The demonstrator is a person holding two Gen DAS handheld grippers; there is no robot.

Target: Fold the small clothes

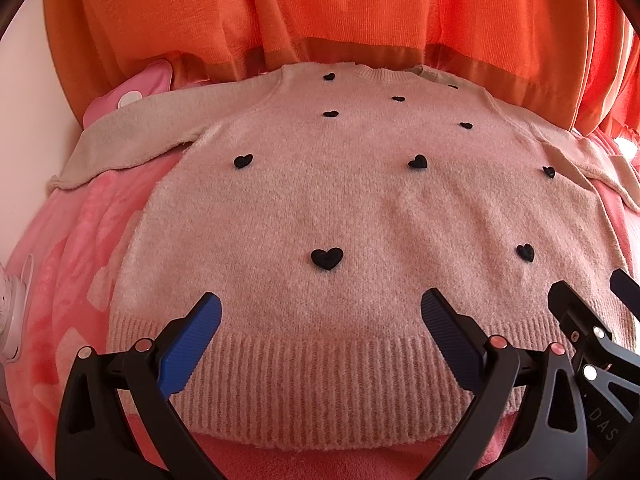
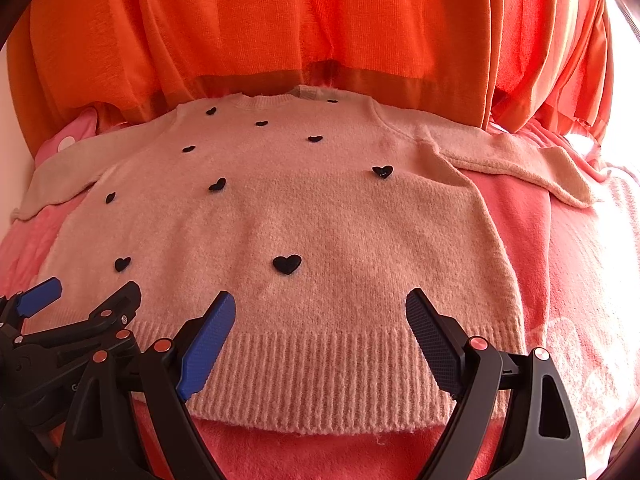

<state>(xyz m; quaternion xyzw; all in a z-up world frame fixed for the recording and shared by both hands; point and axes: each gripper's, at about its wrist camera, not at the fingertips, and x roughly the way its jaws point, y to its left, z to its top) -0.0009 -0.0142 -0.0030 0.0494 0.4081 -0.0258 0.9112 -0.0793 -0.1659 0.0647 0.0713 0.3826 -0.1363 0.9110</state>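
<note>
A small pale pink knitted sweater with black hearts lies flat and face up on a pink blanket, sleeves spread out, ribbed hem nearest me. It also shows in the right wrist view. My left gripper is open and empty, hovering over the hem's left half. My right gripper is open and empty over the hem's right half. The right gripper also shows at the right edge of the left wrist view, and the left gripper at the left edge of the right wrist view.
Orange curtains hang just behind the sweater's collar. A pink object with a white spot lies behind the left sleeve. A white wall is on the left, with a white cord. The blanket stretches on to the right.
</note>
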